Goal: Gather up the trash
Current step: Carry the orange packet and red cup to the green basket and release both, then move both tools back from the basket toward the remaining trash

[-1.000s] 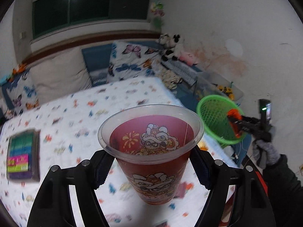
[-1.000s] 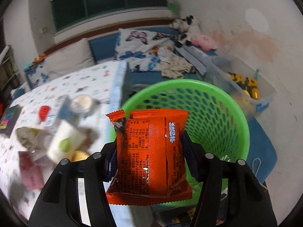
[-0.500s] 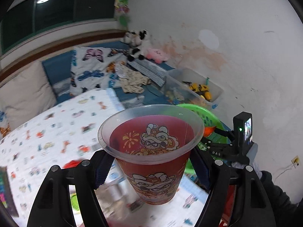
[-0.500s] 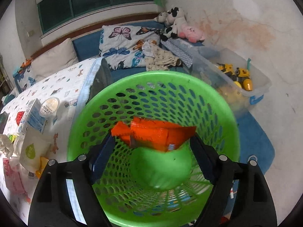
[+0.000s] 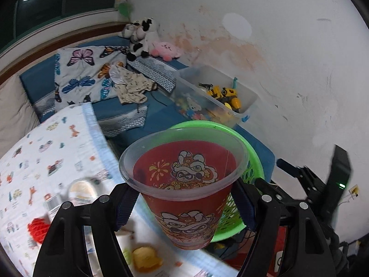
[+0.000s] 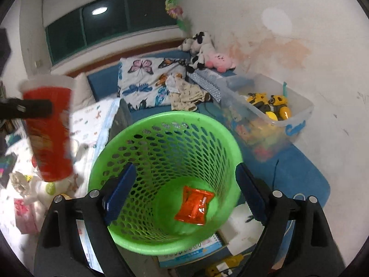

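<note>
Left gripper (image 5: 188,204): clamped on a red cup (image 5: 184,191) with a clear rim band and a lion-dance print. Both blue pads press the cup's sides below the rim. The cup is upright and off the bed (image 5: 46,157). In the right wrist view the same cup appears at the left edge, blurred, with one black finger across it.

Right gripper (image 6: 183,194): jaws wide apart and just opened further, nothing between them. It hangs over the mouth of the green basket (image 6: 207,124).

Orange packet (image 6: 194,205): lying on the basket floor, clear of both pads.

Basket: perforated wall, standing just beside the bed's edge. In the left wrist view its rim shows directly behind the cup, and the right gripper's black body is at the right edge.

Bed, near part: patterned sheet carrying blurred litter, including a yellowish lump (image 5: 146,259), a red item (image 5: 38,229) and a round-lidded tub (image 5: 81,189). Details are not legible.

Under the basket: a blue-edged booklet (image 6: 196,251), partly hidden.

Beyond the basket: a clear bin (image 6: 297,113) against the wall, holding yellow toys (image 6: 267,105).

Farther back: a butterfly pillow (image 6: 147,80), a crumpled cloth (image 6: 186,93), then plush toys (image 6: 200,48) in the corner below a dark window (image 6: 110,25).
</note>
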The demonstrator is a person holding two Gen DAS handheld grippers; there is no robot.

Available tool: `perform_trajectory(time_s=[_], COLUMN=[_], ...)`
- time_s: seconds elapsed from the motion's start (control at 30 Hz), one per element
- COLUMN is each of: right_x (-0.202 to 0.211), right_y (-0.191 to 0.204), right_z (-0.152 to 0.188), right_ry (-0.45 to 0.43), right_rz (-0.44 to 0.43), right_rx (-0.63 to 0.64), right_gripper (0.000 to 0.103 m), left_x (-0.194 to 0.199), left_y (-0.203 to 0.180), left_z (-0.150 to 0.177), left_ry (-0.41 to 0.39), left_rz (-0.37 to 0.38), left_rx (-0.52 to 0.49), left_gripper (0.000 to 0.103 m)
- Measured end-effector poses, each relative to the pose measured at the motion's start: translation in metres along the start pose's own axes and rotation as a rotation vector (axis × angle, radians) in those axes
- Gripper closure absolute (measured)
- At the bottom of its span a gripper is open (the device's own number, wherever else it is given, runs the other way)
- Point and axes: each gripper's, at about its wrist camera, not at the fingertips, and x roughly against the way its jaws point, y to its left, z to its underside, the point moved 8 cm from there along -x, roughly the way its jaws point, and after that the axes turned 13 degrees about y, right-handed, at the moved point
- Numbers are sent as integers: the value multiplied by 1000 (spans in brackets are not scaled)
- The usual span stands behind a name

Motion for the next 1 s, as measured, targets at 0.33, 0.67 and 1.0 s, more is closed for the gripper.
perform_trajectory(time_s=[0.33, 0.67, 1.0], right_x=[18, 22, 22], right_y=[-27, -52, -57], right_z=[25, 48, 62], right_ry=[-41, -41, -35], right_rz=[-1, 0, 12], right_rx=[-83, -150, -158], right_gripper=[16, 16, 16], left_x=[-87, -162, -187], left_y=[-35, -52, -57], left_z=[-11, -10, -11], left_ry=[122, 217, 245], left_rz=[29, 9, 31], left_rx=[-6, -3, -12], left_gripper=[30, 30, 19])
